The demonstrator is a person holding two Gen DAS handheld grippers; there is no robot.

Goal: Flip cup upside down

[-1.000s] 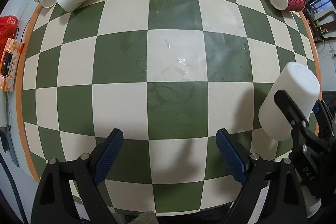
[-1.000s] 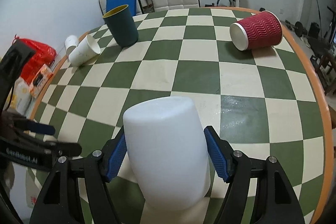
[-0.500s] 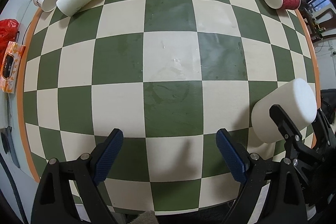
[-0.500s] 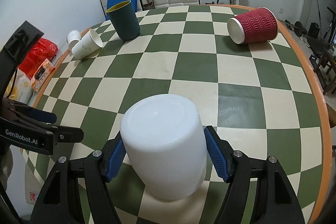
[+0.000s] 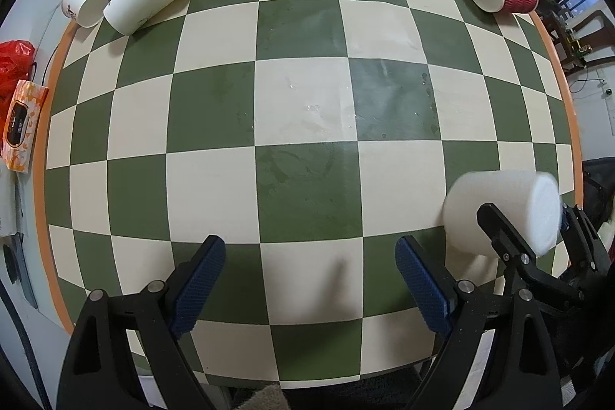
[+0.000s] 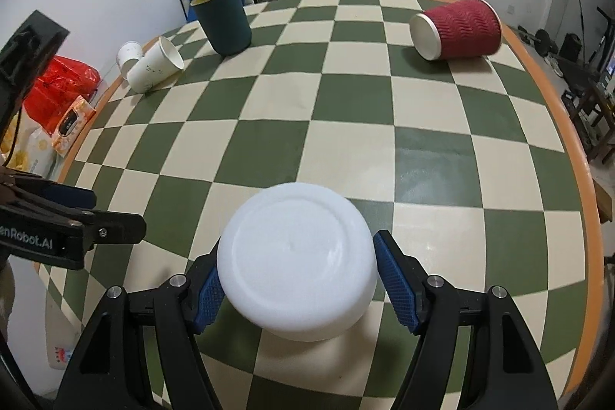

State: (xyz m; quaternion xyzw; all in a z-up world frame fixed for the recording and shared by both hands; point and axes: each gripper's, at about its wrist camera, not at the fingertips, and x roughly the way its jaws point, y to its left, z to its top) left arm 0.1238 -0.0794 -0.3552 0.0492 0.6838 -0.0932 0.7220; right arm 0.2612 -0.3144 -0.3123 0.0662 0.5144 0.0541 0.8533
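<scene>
A white plastic cup (image 6: 296, 256) is upside down on the green-and-cream checkered table (image 6: 346, 125), its flat bottom facing up toward the camera. My right gripper (image 6: 298, 279) has its blue pads on both sides of the cup and is shut on it. In the left wrist view the same white cup (image 5: 496, 214) shows at the right table edge, tilted, with the right gripper's black fingers across it. My left gripper (image 5: 307, 279) is open and empty above the table's near edge.
A dark teal cup (image 6: 223, 20) stands upright at the back. A red ribbed cup (image 6: 457, 27) lies on its side at the back right. Two white paper cups (image 6: 153, 64) lie at the left edge. A tissue pack (image 5: 23, 125) and red bag (image 5: 13, 64) sit beyond the left rim.
The right gripper has tipped over the cup, so I now see its flat bottom from above rather than its side. In the left wrist view the cup moved lower right. The left gripper stayed open.
</scene>
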